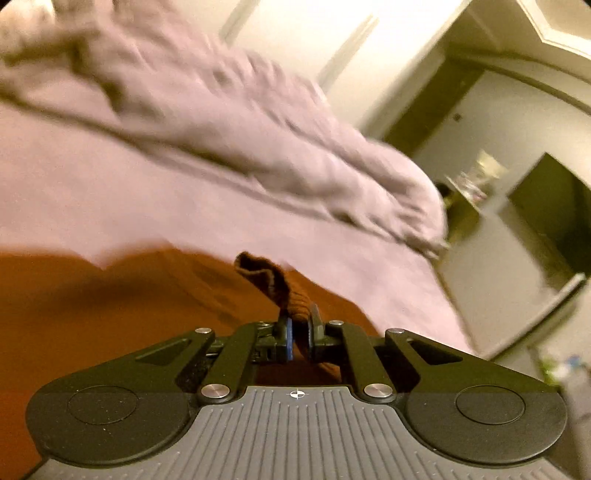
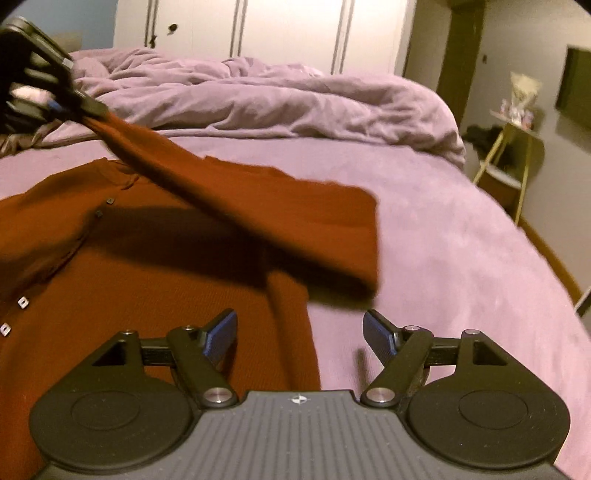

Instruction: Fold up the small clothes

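A rust-red buttoned top [image 2: 155, 295] lies spread on the purple bedsheet [image 2: 443, 240]. My left gripper [image 1: 300, 336] is shut on the cuff of its sleeve [image 1: 266, 280], which pokes up between the blue pads. In the right wrist view that same left gripper [image 2: 79, 103] is at the upper left, with the sleeve [image 2: 258, 206] stretched from it, lifted off the bed and casting a shadow on the top. My right gripper [image 2: 300, 334] is open, low over the top's right edge, and nothing lies between its fingers [image 2: 221, 332].
A rumpled lilac duvet [image 2: 277, 99] is heaped along the far side of the bed. White wardrobe doors [image 2: 288, 29] stand behind it. A small side table [image 2: 513, 147] with objects stands right of the bed, near a dark doorway [image 2: 458, 55].
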Demonstrator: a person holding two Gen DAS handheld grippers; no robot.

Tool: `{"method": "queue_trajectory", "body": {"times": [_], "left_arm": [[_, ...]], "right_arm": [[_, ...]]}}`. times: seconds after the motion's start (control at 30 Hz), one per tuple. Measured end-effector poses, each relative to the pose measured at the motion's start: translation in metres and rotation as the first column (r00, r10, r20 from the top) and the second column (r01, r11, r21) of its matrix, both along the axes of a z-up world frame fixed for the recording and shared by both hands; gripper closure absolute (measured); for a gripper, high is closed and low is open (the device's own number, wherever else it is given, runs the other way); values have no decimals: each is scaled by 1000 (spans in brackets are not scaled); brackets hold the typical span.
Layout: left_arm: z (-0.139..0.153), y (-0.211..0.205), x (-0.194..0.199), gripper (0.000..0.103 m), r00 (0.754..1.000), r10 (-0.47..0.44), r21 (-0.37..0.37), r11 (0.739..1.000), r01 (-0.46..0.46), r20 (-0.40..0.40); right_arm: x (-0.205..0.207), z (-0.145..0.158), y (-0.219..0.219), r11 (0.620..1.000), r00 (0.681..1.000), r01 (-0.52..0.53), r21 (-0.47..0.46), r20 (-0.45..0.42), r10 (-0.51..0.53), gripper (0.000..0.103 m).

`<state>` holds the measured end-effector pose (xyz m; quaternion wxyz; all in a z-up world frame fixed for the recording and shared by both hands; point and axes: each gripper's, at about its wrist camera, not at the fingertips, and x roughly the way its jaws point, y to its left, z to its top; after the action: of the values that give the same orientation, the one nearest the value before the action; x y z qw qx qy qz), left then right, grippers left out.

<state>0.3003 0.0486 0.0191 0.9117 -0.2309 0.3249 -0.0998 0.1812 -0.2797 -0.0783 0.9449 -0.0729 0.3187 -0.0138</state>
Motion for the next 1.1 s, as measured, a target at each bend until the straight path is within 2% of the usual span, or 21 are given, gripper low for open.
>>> {"method": "queue_trajectory", "body": {"times": [0.07,0.17,0.23,0.33,0.37,0.4,0.47,0.53,0.57,0.67,0.77,0.83,0.87,0.9,0.93,0.97,1.0,1.07,1.1], "left_arm": [[-1,24,-10,94,996,87,105,990,-89,19],[-29,65,-12,94,974,217,206,958,-199,-69],[-52,87,-15,94,954,263,212,950,-230,-146],[-78,101,-22,94,944,261,135,962,-237,-203],[-82,102,-21,93,943,259,116,964,-240,-206],[-85,103,-21,88,944,255,96,966,-240,-211],[-90,102,-20,80,944,249,64,968,-241,-215],[-89,101,-17,80,952,231,25,973,-231,-200],[-89,100,-14,80,954,227,20,974,-228,-194],[-88,97,-17,92,968,202,16,979,-202,-146],[-86,90,-15,91,978,170,19,985,-169,-120],[-92,86,-10,91,975,165,61,986,-157,-147],[-95,86,-11,86,972,165,77,985,-154,-168],[-98,87,-11,81,969,166,84,985,-153,-185],[-99,89,-14,80,969,166,75,985,-154,-185],[-99,92,-16,75,969,164,55,986,-157,-183],[-99,95,-18,67,969,162,33,987,-159,-184],[-98,101,-18,60,973,150,-14,988,-155,-177],[-98,102,-16,59,974,148,-26,988,-155,-172]], "right_arm": [[8,1,8,999,1000,-11,-38,13,11,28],[24,0,20,993,1000,-8,-118,22,11,28],[36,-2,26,989,1000,-23,-146,14,25,28],[49,-8,34,981,999,-44,-188,-3,44,30],[54,-10,36,978,999,-51,-200,-8,50,35],[57,-12,39,975,998,-60,-213,-13,59,45],[65,-16,48,964,997,-80,-255,-20,78,56],[69,-19,58,945,994,-111,-308,-12,113,73],[69,-20,61,939,992,-123,-321,-11,126,87],[71,-22,58,929,995,-84,-360,28,101,87],[74,-23,39,954,999,15,-300,40,-4,87],[73,-29,36,950,999,11,-311,35,0,80],[71,-32,40,938,999,3,-348,38,11,74],[68,-33,43,925,999,-12,-380,35,28,73],[66,-30,45,924,998,-39,-380,23,51,70],[63,-25,44,933,998,-54,-355,7,60,62],[60,-20,41,942,999,-50,-331,2,53,60],[53,-8,33,964,998,-58,-260,-10,57,60],[49,-1,29,975,998,-59,-216,-7,59,60]]}}
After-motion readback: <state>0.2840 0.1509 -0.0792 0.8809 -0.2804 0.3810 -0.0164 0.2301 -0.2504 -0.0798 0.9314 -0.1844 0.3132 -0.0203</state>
